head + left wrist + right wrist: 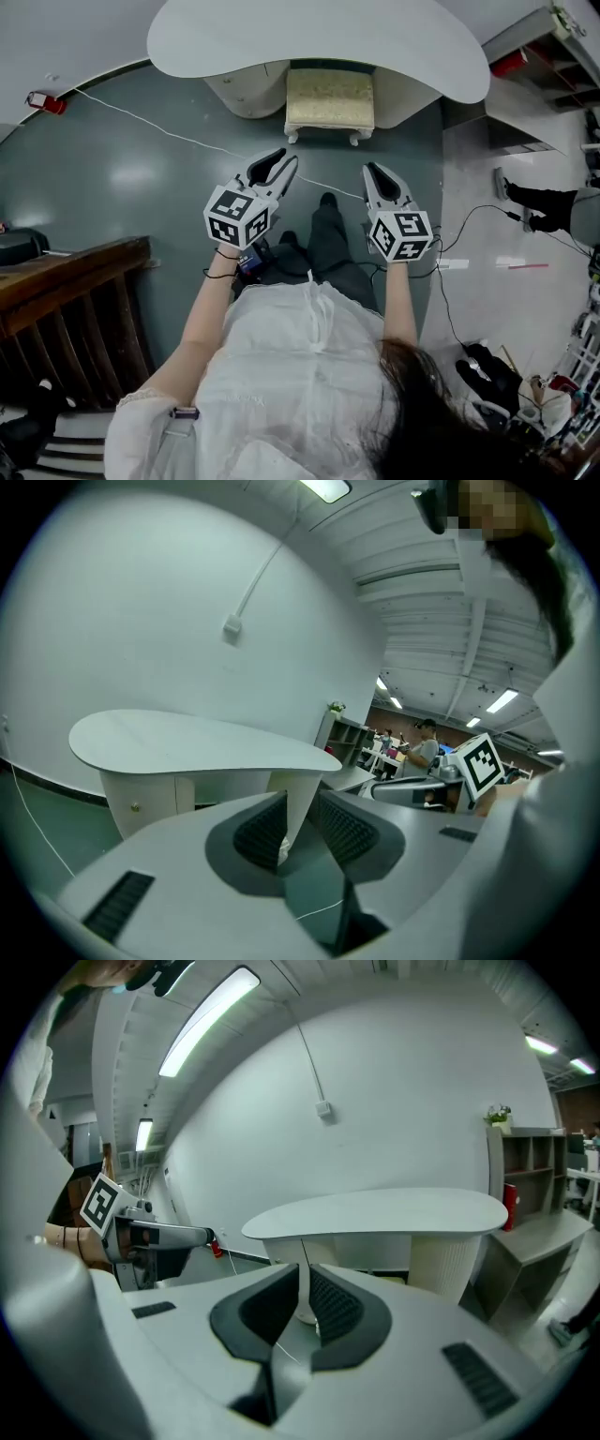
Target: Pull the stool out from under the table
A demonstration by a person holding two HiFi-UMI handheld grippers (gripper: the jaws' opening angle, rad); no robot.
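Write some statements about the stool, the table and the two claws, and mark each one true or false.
1. The stool stands partly under the white table. True.
2. The left claw grips the stool. False: it is held in the air, apart from the stool, with nothing in it.
3. A thin white cable runs across the floor between the person and the stool. True.
4. The stool's cushion is red. False: it is pale gold.
5. The right claw is shut and holds nothing. True.
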